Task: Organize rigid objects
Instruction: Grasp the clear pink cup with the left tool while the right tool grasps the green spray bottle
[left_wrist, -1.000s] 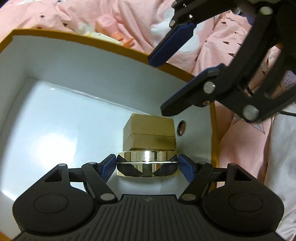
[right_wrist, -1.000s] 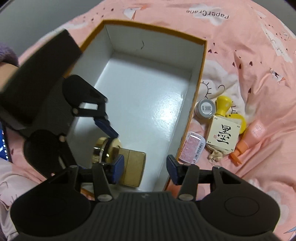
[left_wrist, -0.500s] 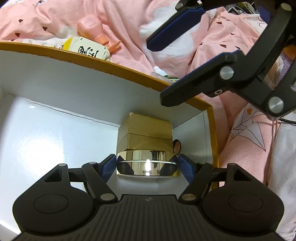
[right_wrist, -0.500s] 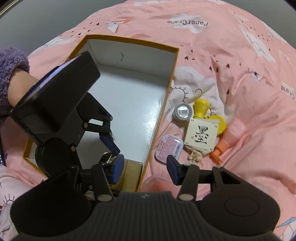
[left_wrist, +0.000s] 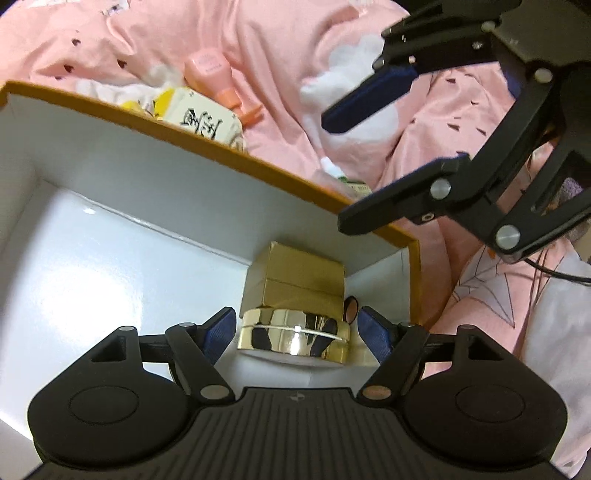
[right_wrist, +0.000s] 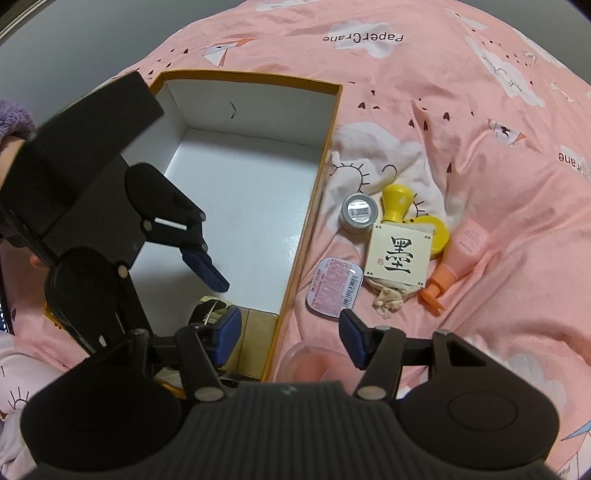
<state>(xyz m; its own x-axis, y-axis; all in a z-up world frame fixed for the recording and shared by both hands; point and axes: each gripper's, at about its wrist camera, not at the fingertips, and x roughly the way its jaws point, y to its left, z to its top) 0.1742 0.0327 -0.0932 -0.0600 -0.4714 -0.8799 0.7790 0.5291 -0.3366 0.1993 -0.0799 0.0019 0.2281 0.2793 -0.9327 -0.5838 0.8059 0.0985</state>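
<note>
A white box with an orange rim (left_wrist: 280, 173) (right_wrist: 317, 192) lies on the pink bed. In its corner a gold carton (left_wrist: 299, 277) stands, and a shiny gold jar (left_wrist: 293, 336) sits on the floor in front of it. My left gripper (left_wrist: 295, 332) is open, its blue pads apart from the jar on both sides. My right gripper (right_wrist: 290, 334) is open and empty, above the box's near wall and the bedding. It shows in the left wrist view (left_wrist: 399, 125).
On the bedding right of the box lie a silver tin (right_wrist: 358, 213), a pink flat tin (right_wrist: 334, 286), a cream ink box (right_wrist: 397, 254) (left_wrist: 203, 120), a yellow stamp (right_wrist: 397, 201), a pink pump bottle (right_wrist: 458, 258) and a clear pink lid (right_wrist: 310, 363).
My left gripper has opened and let go of the gold jar, which now rests on the box floor. My right gripper has swung further right, off the box toward the loose objects.
</note>
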